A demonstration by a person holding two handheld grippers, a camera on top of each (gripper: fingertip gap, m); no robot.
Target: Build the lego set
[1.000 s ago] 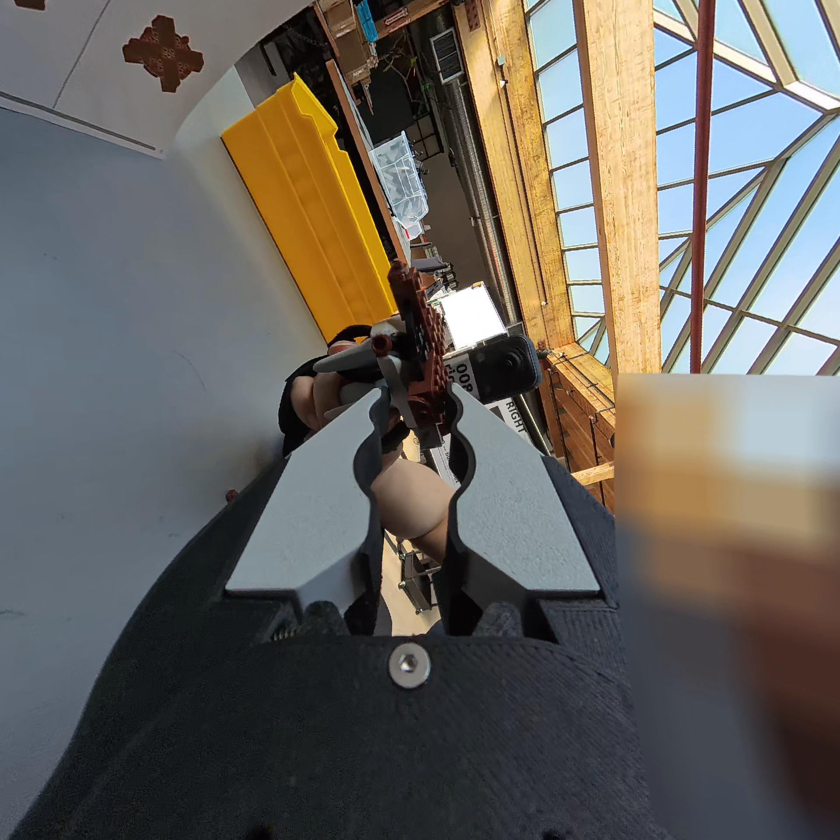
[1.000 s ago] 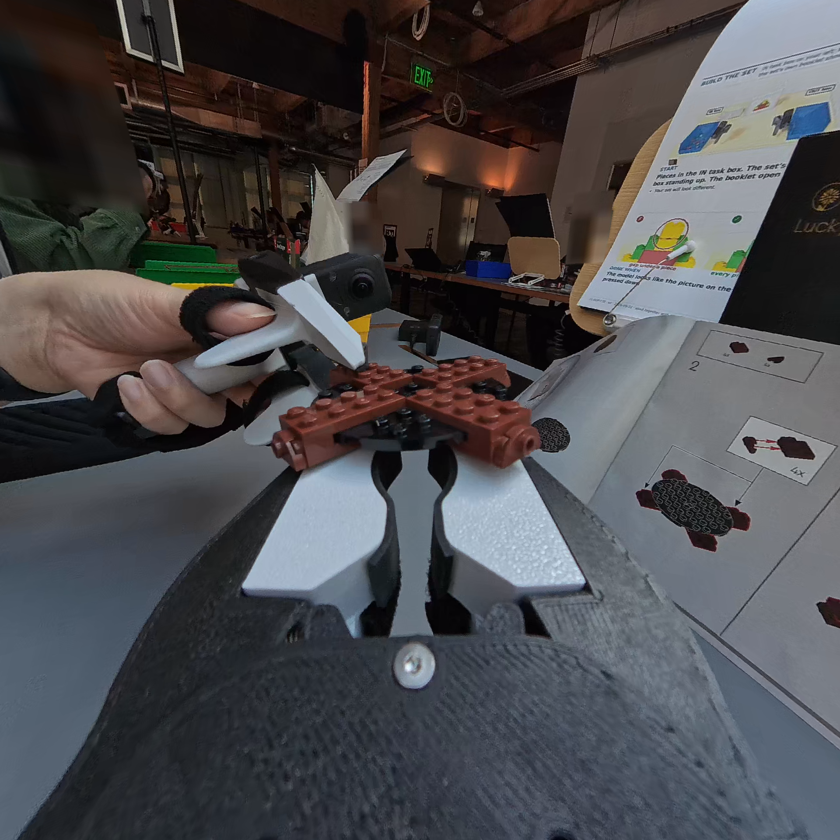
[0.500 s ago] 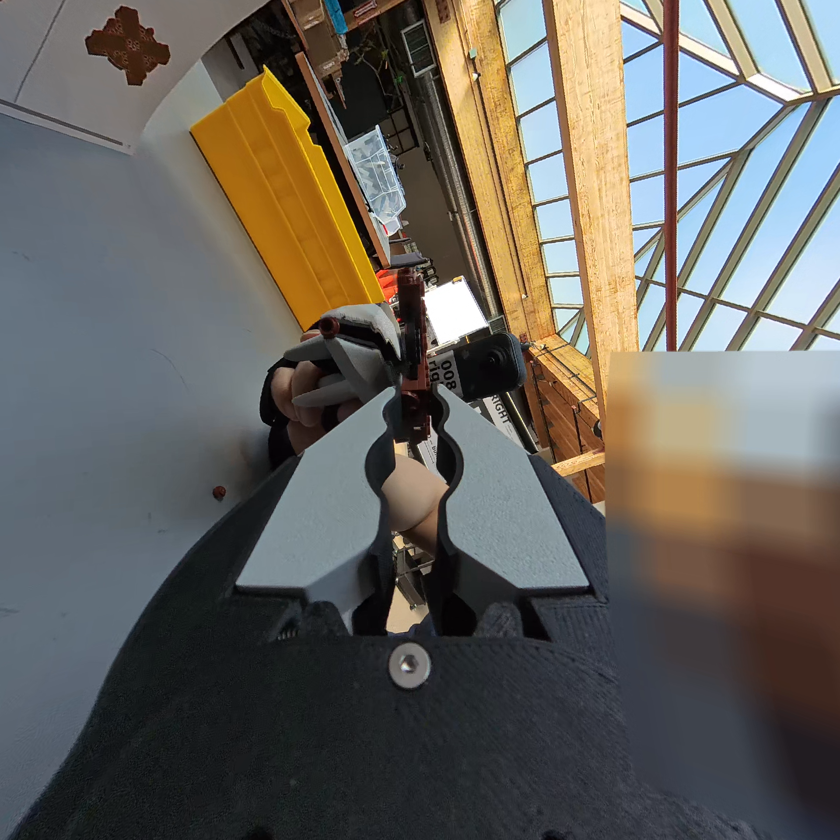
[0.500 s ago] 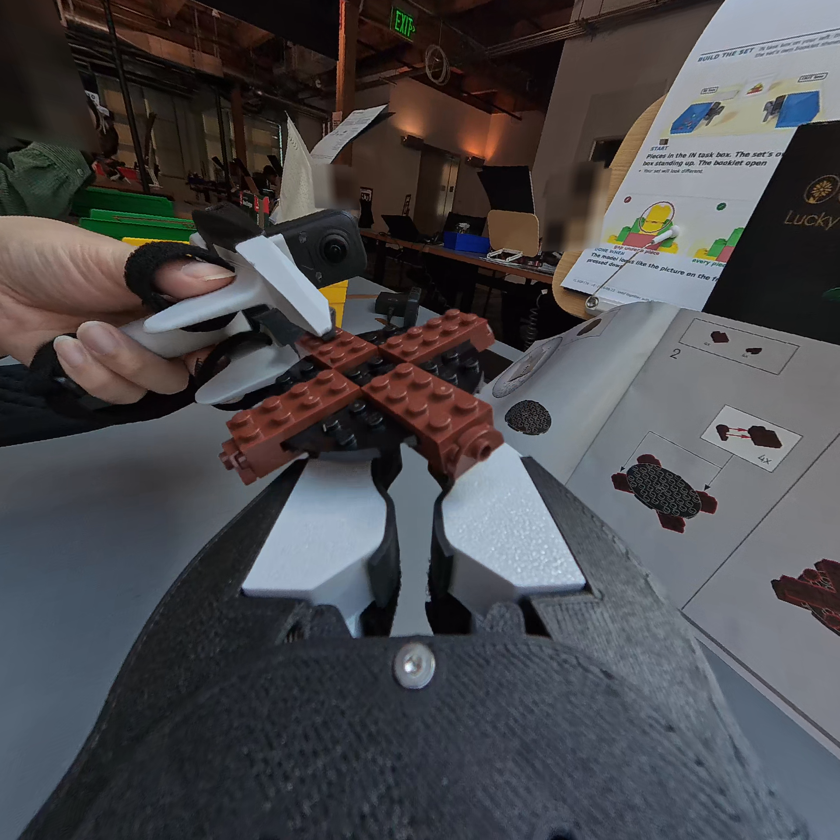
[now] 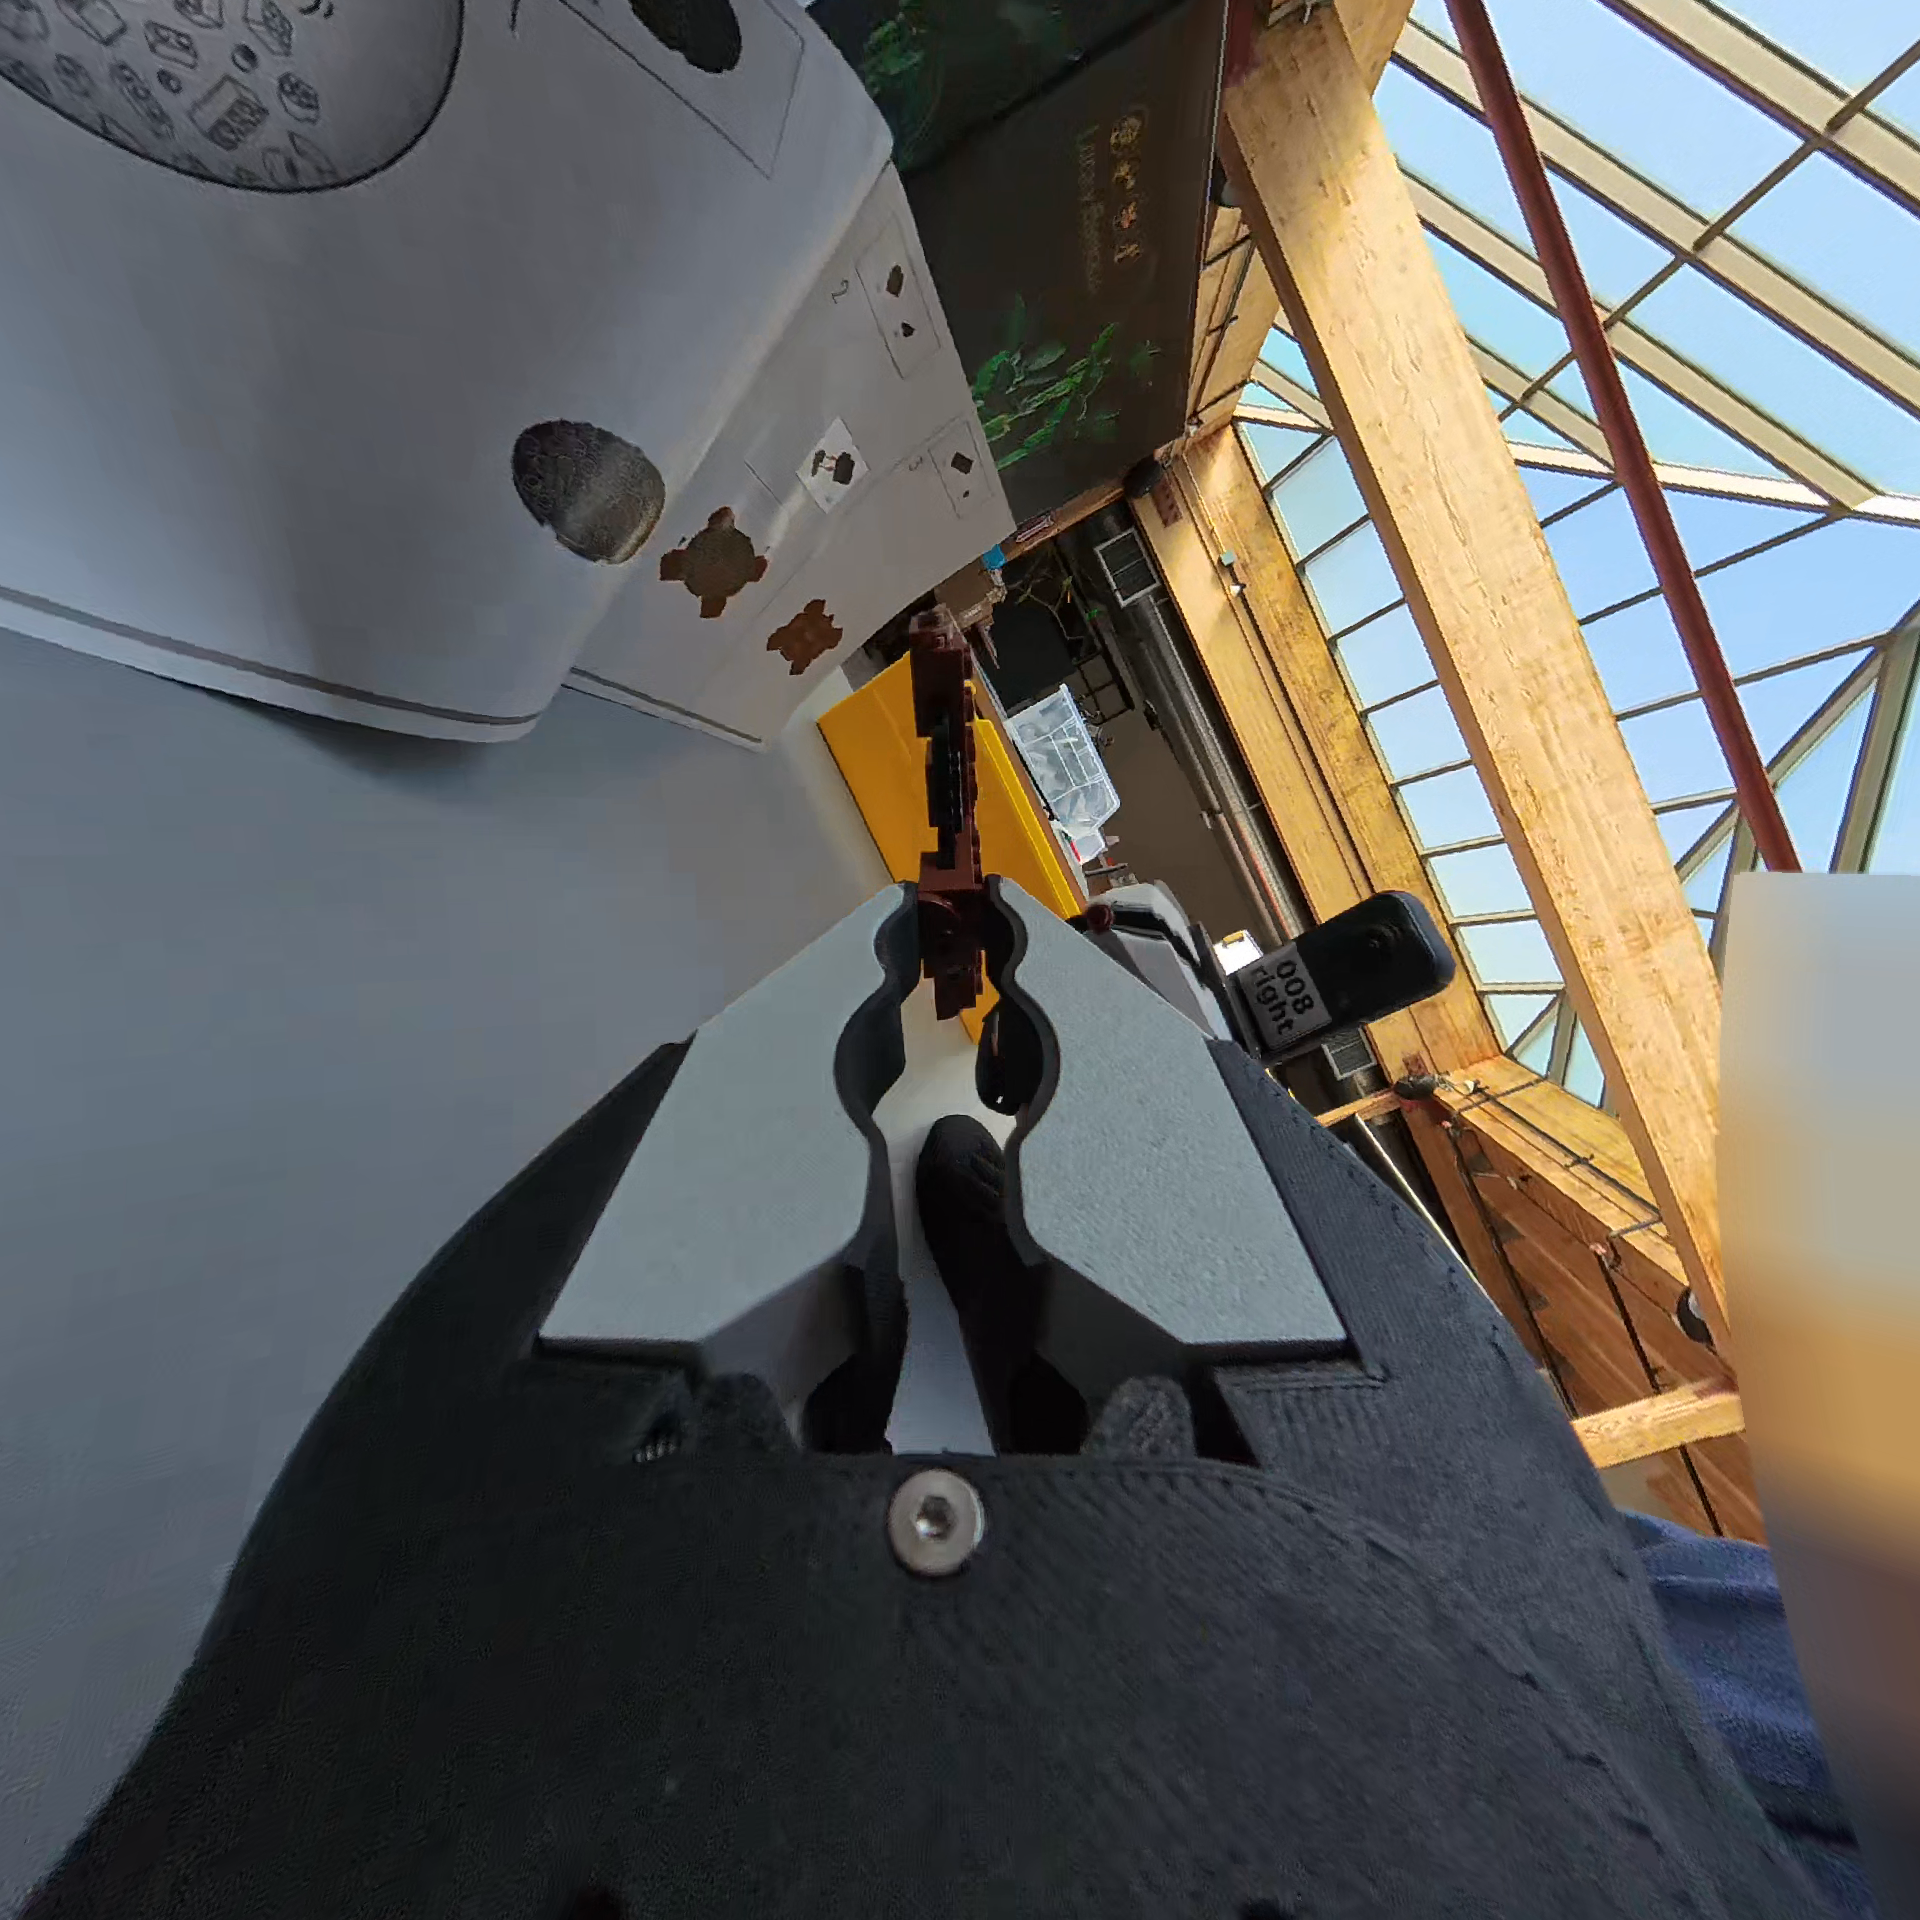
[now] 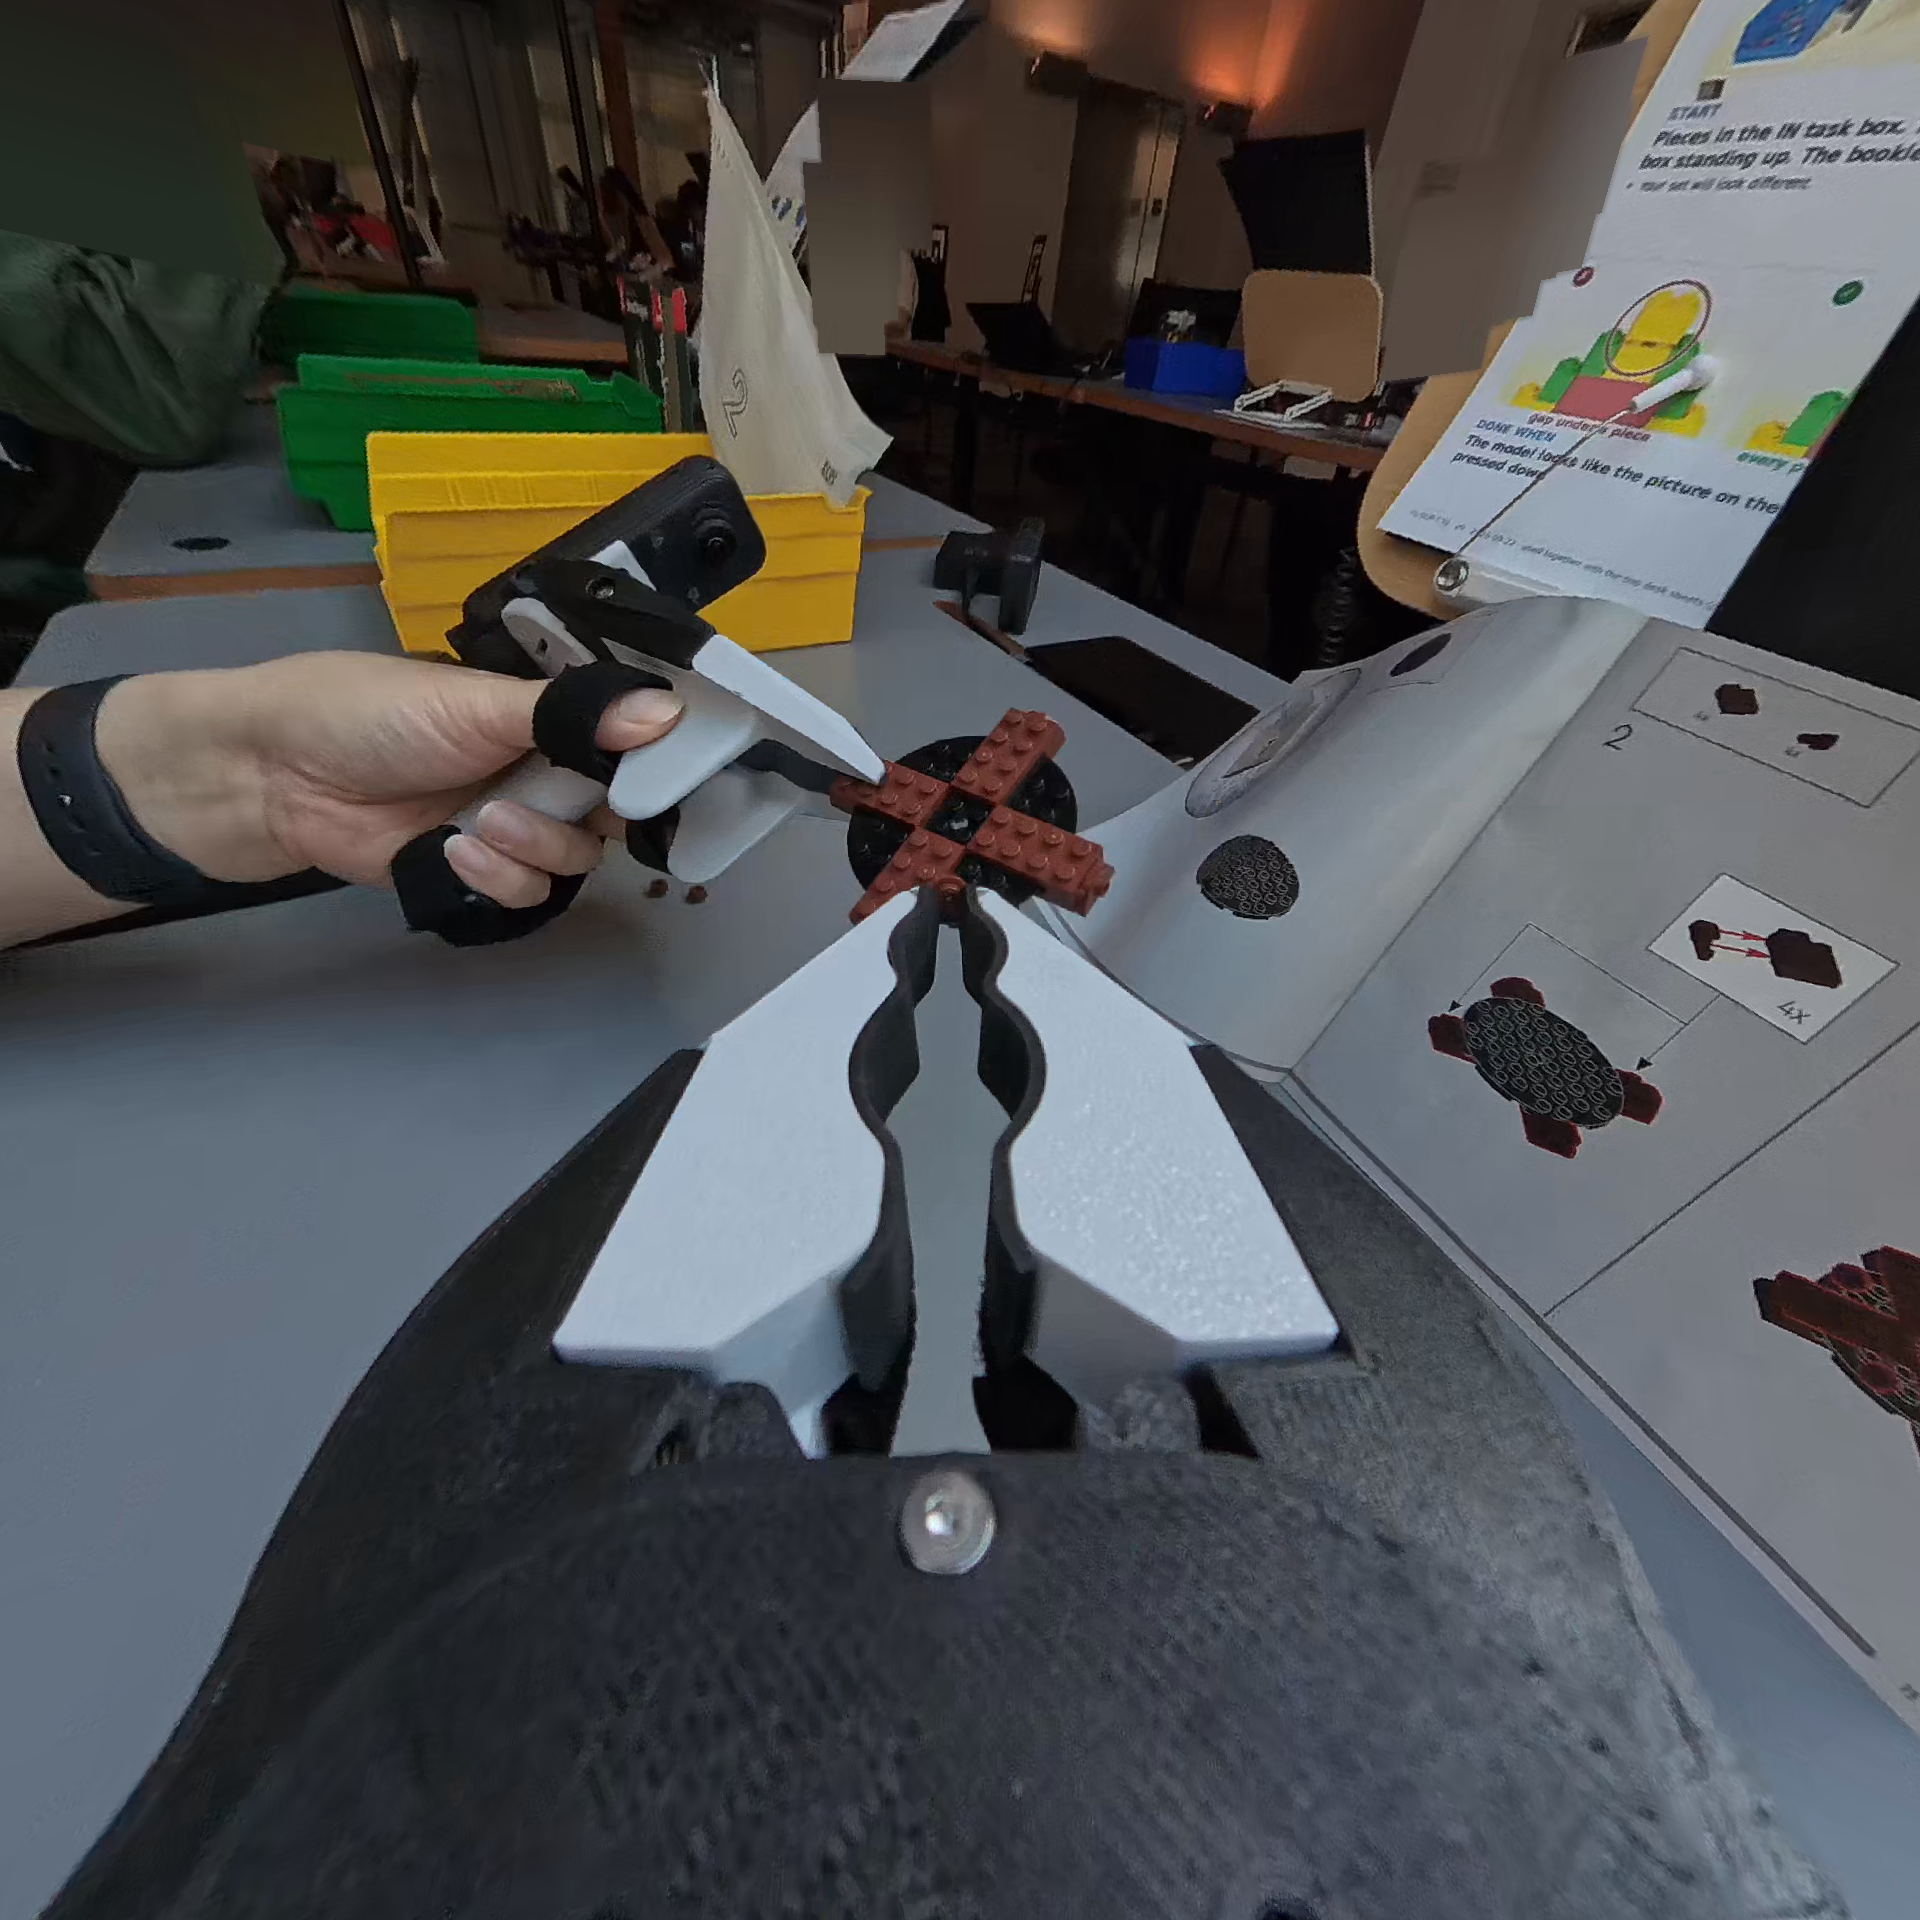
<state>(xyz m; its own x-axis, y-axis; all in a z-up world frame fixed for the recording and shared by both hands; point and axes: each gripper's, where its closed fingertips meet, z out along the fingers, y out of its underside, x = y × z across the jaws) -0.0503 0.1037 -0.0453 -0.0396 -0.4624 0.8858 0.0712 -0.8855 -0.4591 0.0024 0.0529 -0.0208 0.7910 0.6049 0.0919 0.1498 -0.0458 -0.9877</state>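
Observation:
The lego assembly (image 6: 1013, 743) is a reddish-brown cross of plates on a black round plate. My left gripper (image 5: 951, 906) is shut on one arm of it and holds it above the grey table; in the left wrist view the assembly (image 5: 943, 748) shows edge-on. In the right wrist view a hand holds the left gripper (image 6: 868, 781) at the assembly's left edge. My right gripper (image 6: 940, 906) sits just below the near edge of the assembly, pinching a small brown round piece (image 6: 948, 888). The right gripper also shows in the left wrist view (image 5: 1117, 923).
An open instruction booklet (image 6: 1558, 935) lies at the right, and shows in the left wrist view (image 5: 416, 364). A yellow bin (image 6: 623, 520) and green bins (image 6: 416, 405) stand behind. Two small brown pieces (image 6: 675, 891) lie on the table (image 6: 312, 1091). An instruction sheet (image 6: 1662, 364) stands at back right.
The right gripper has drawn back, so the assembly now sits beyond its tips, not over its fingers. The left gripper has swung with the assembly, bringing the booklet into its view.

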